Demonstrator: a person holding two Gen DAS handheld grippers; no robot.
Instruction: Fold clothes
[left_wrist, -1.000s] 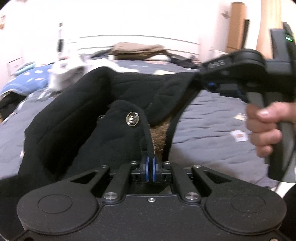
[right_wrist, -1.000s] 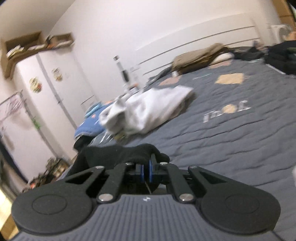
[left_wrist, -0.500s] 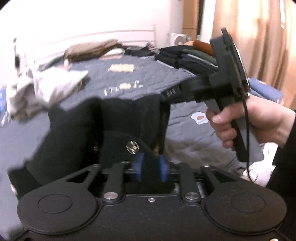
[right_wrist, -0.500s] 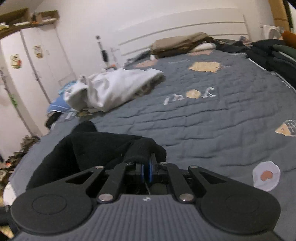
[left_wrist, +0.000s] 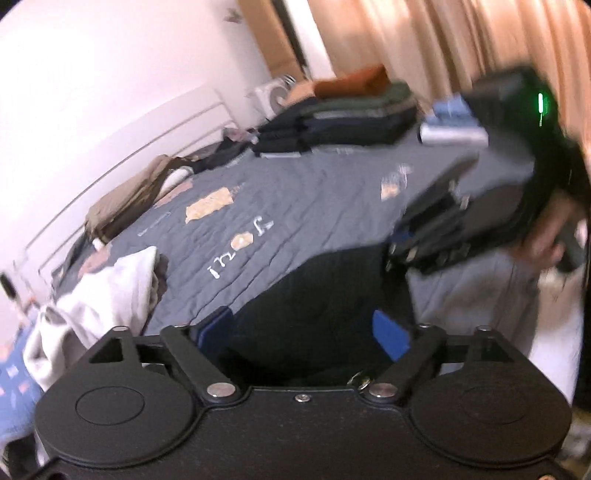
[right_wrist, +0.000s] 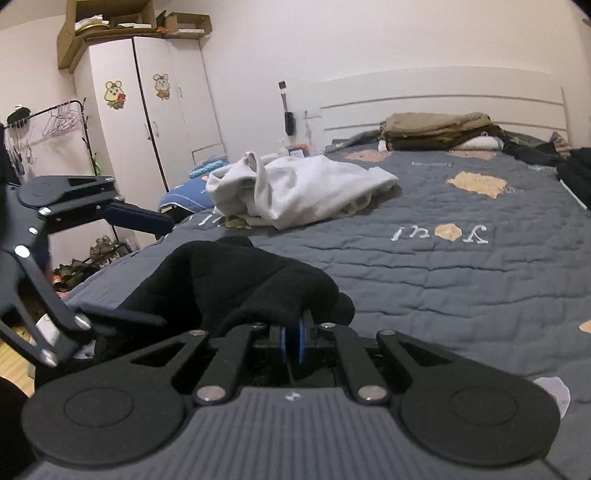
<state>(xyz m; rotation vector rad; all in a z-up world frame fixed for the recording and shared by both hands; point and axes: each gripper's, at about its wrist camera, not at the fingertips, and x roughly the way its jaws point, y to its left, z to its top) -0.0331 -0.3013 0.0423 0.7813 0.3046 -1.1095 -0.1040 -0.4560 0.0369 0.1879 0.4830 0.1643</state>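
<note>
Black jacket (right_wrist: 236, 284) pinched tight in my right gripper (right_wrist: 291, 341), my left gripper (left_wrist: 303, 332) just opening wide, cloth lying loose between its pads, grey bedspread (right_wrist: 443, 280) beneath.

White wardrobe (right_wrist: 147, 110), white headboard (right_wrist: 443, 99), peach curtains (left_wrist: 443, 44).

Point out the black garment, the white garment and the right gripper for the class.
black garment (right_wrist: 236, 280): right wrist view, on its bunched top.
white garment (right_wrist: 306, 188): right wrist view, on its crumpled middle.
right gripper (right_wrist: 291, 341): right wrist view, between its shut blue pads.
</note>
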